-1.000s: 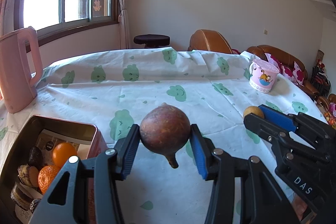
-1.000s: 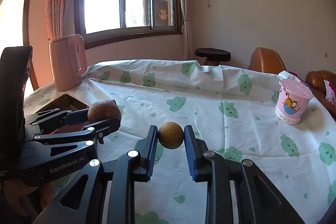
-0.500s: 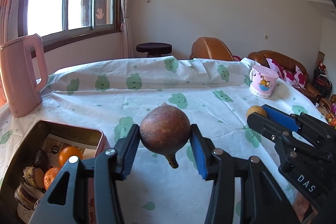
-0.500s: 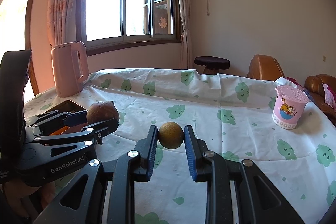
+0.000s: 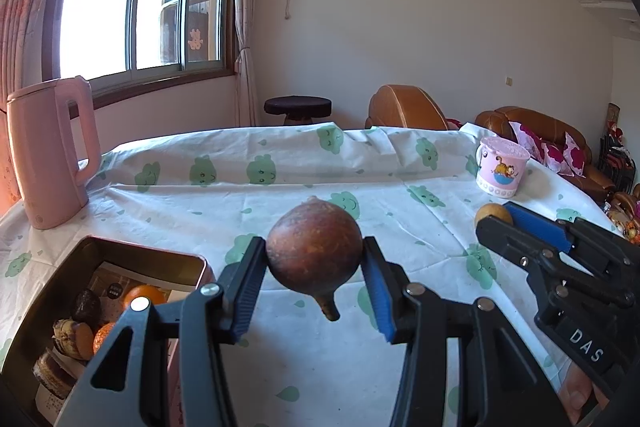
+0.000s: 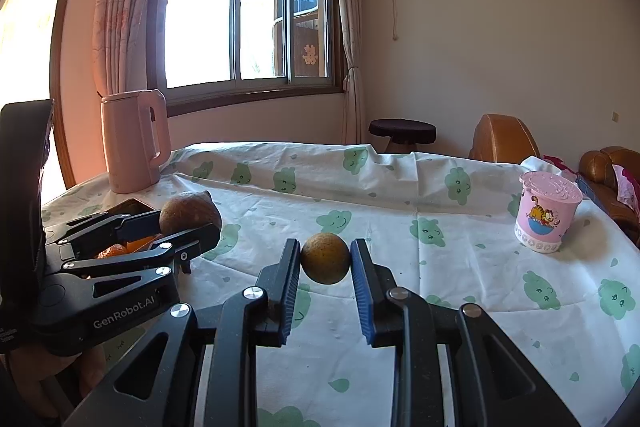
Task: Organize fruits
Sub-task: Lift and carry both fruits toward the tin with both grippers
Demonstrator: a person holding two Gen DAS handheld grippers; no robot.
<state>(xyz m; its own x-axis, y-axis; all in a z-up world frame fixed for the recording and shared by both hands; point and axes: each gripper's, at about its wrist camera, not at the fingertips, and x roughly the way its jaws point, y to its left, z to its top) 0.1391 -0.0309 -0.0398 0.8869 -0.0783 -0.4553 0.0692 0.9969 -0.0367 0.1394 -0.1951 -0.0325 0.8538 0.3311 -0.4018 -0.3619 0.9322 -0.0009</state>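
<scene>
My left gripper (image 5: 314, 281) is shut on a large brown fruit with a stalk (image 5: 314, 253), held above the tablecloth just right of a metal tin (image 5: 132, 249). The tin holds oranges (image 5: 142, 297) and dark fruits (image 5: 86, 307). My right gripper (image 6: 325, 269) is shut on a small round yellow-brown fruit (image 6: 325, 258), also held above the cloth. In the right wrist view the left gripper (image 6: 188, 223) with the brown fruit (image 6: 186, 213) hangs to the left, over the tin's near side. In the left wrist view the right gripper (image 5: 498, 221) shows at the right with the small fruit (image 5: 492, 214).
A pink kettle (image 5: 50, 157) stands at the table's far left corner. A pink cartoon cup (image 5: 502, 167) sits at the far right. White cloth with green clouds (image 6: 400, 195) covers the table. A stool (image 5: 298, 107) and brown sofas (image 5: 532, 127) stand beyond it.
Both cameras have tipped slightly upward, so the table and tin sit lower in view. Each gripper keeps its fruit; neither hand has shifted noticeably.
</scene>
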